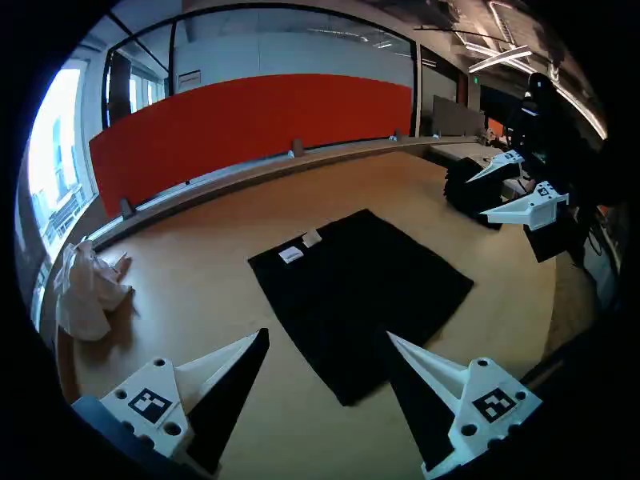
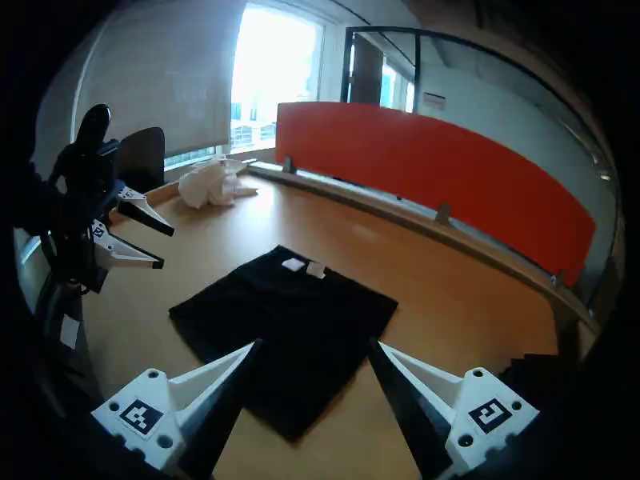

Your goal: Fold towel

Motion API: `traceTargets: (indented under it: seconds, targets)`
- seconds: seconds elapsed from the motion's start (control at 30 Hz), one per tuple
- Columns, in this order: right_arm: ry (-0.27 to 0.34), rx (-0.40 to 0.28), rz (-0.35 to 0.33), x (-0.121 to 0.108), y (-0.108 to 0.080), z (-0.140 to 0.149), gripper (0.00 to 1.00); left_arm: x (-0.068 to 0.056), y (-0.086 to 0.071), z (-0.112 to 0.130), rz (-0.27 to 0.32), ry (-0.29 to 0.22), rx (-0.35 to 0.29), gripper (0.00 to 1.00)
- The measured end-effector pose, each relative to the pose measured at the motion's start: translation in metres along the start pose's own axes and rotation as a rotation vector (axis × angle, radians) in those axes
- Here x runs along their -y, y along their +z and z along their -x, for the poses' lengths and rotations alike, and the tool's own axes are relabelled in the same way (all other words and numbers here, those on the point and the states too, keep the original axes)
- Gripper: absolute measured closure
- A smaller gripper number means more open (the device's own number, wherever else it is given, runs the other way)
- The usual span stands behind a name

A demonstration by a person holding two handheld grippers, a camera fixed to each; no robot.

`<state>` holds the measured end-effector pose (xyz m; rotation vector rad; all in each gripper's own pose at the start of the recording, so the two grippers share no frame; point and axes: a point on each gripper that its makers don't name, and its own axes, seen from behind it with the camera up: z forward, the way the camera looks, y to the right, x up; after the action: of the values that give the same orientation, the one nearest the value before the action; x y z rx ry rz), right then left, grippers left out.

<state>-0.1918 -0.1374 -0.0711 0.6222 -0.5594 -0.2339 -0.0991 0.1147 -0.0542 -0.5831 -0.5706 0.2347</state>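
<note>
okay, black rectangular cloth towel (image 1: 360, 296) lies spread flat on the light wooden surface (image 1: 208, 312), about mid-surface, no fold visible, so judging the task is at its start. can't tell if it's one layer or more. two small white tags (image 1: 290, 254) sit near its far corner.

left tool (image 1: 327, 334): fingers spread wide, nothing between them. it hovers over the near corner of the towel, and contact doesn't look made. right tool (image 2: 314, 343): same, fingers apart and empty, aimed at the towel's near corner in the right gripper view. the two tools come at the towel from different sides, well apart from each other.

handling guess: towel looks soft, limp and light. it will sag and drape once lifted and won't hold shape. it isn't fragile. the edge lies thin and flush on the surface, so pinching it is the hard bit. a fingertip likely has to slide under or bunch the cloth first, and the cloth may skid on smooth wood.

best hold, in my view: one tool on each of two neighbouring corners along one edge, pinched close to the corner tip so the edge stays taut, then carried over to the opposite edge. a mid-edge grab would let the corners droop and skew the fold.

crumpled pale cloth (image 1: 84, 288) sits at the surface's far side, well apart from the towel. long red divider panel (image 1: 256, 128) runs along the back.
</note>
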Motion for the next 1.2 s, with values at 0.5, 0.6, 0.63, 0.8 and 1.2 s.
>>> traceTargets:
  seconds: [0.5,0.6,0.63,0.8,1.2]
  targets:
    - [0.007,0.119,-0.033,0.013,0.033,0.069,0.0,-0.01,0.034,0.056,0.039,0.011,0.105,0.02]
    - [0.008,0.14,-0.041,0.015,0.036,0.081,0.0,-0.014,0.038,0.066,0.052,0.008,0.128,0.02]
    - [0.006,0.149,-0.043,0.015,0.036,0.086,0.0,-0.015,0.04,0.069,0.056,0.006,0.137,0.02]
    - [-0.003,0.199,-0.056,0.016,0.038,0.109,0.0,-0.022,0.045,0.085,0.082,0.004,0.18,0.02]
    - [-0.004,0.259,-0.091,0.019,0.037,0.137,0.02,-0.033,0.053,0.099,0.116,0.013,0.224,0.02]
